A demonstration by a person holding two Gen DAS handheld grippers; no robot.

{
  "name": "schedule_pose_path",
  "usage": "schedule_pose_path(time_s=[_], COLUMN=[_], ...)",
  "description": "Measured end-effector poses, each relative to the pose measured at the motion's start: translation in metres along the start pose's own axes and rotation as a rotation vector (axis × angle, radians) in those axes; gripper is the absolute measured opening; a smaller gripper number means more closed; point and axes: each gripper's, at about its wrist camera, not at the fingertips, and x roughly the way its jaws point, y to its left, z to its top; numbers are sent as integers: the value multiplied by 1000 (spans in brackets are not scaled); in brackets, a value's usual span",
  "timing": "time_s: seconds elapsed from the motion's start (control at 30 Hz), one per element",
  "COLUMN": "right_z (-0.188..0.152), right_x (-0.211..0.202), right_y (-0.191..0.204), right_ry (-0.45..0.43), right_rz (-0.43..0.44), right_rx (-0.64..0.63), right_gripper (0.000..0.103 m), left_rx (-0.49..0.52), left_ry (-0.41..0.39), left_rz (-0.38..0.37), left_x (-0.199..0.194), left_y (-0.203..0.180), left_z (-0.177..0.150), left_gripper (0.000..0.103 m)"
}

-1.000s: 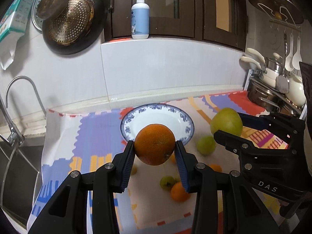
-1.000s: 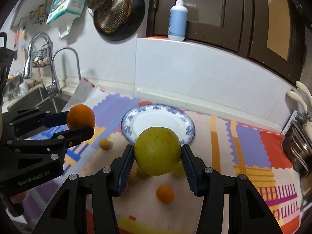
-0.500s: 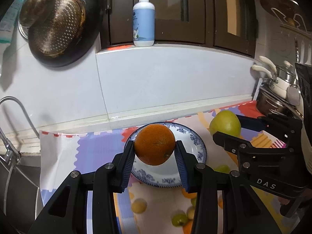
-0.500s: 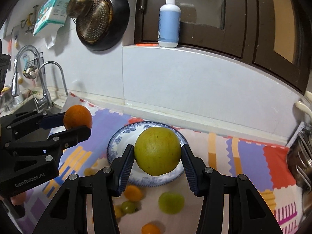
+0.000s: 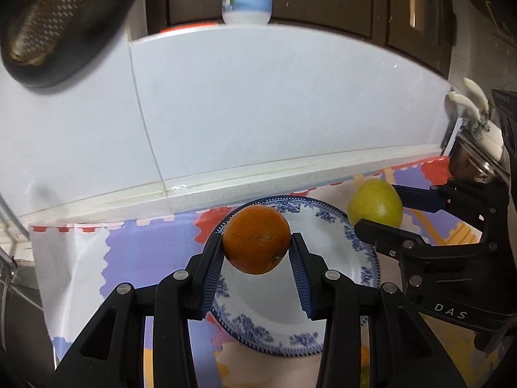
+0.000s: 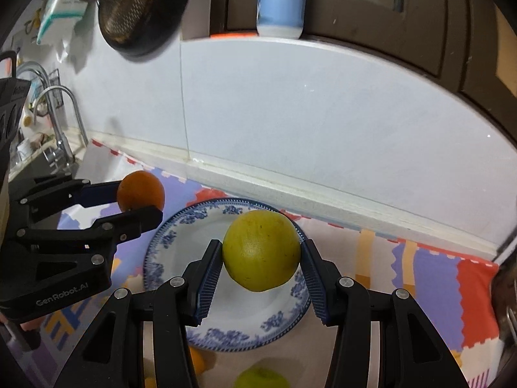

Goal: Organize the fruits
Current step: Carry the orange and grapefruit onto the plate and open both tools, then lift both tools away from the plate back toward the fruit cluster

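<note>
My left gripper is shut on an orange and holds it above the blue-and-white plate. My right gripper is shut on a yellow-green round fruit and holds it above the same plate. In the left wrist view the right gripper shows at the right with its fruit. In the right wrist view the left gripper shows at the left with the orange. The plate holds no fruit.
A patterned mat covers the counter. A green fruit and a small orange lie on the mat in front of the plate. A white tiled wall rises just behind the plate. A faucet and sink are left.
Both grippers have moved forward and down toward the plate, each still holding its fruit. The plate now lies directly under both fruits and the wall is closer.
</note>
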Motion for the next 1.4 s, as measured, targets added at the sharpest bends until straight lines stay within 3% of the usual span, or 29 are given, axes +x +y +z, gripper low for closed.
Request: schedule_pose_path(time_s=[0.43, 0.77, 0.97, 1.1, 1.4], right_z=[3, 0, -3, -4, 1], right_x=[85, 111, 115, 117, 84], right_y=[-20, -25, -26, -26, -26], right_ry=[156, 204, 217, 223, 146], right_rz=[56, 72, 83, 88, 50], right_rx=[-10, -3, 7, 14, 34], right_gripper=[50, 50, 50, 50, 56], left_rx=[9, 19, 17, 27, 11], left_ry=[113, 187, 195, 165, 88], left_rz=[-9, -27, -34, -10, 22], left_x=[73, 107, 111, 103, 60], left_y=[10, 9, 7, 6, 7], left_z=[8, 7, 7, 9, 14], left_gripper=[41, 41, 42, 51, 60])
